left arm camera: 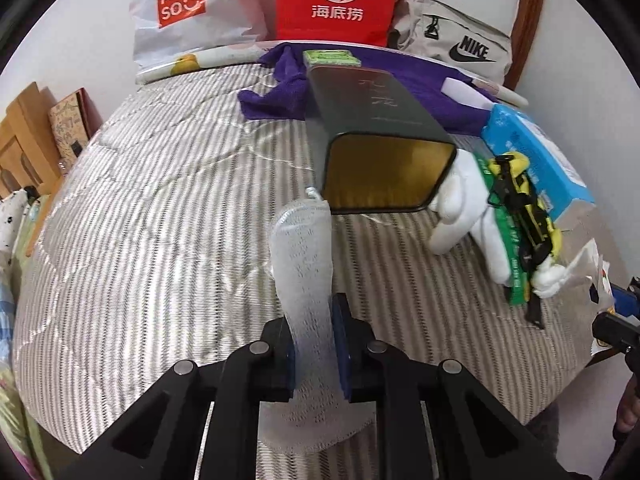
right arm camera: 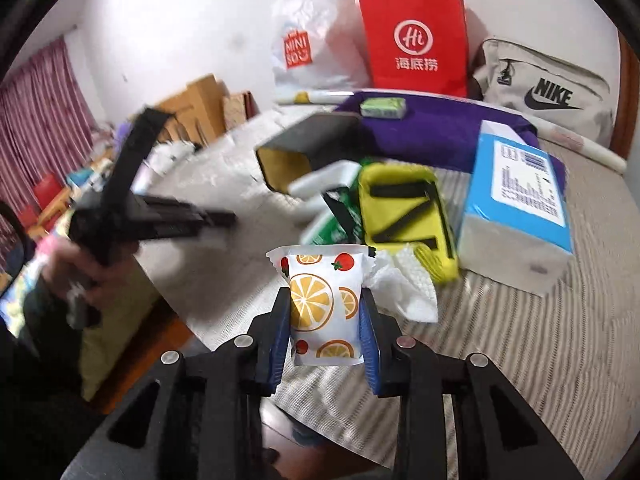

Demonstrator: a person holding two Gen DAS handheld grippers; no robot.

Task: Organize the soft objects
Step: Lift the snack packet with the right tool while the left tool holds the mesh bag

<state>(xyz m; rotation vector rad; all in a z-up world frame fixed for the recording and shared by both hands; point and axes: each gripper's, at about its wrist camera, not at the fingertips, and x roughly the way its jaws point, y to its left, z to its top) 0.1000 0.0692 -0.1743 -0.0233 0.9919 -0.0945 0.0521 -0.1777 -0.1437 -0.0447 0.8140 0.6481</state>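
My left gripper is shut on a pale mesh sock that sticks up between the pads, just in front of the open mouth of a dark tin box lying on its side on the striped bed. My right gripper is shut on a white tissue packet with orange and tomato prints, held above the bed's near edge. The left gripper also shows blurred in the right wrist view. A white soft toy and a purple cloth lie by the tin.
A yellow-black pouch, a blue tissue box, a crumpled white tissue and a green packet lie on the bed. A red paper bag, a Miniso bag and a Nike bag stand at the far edge.
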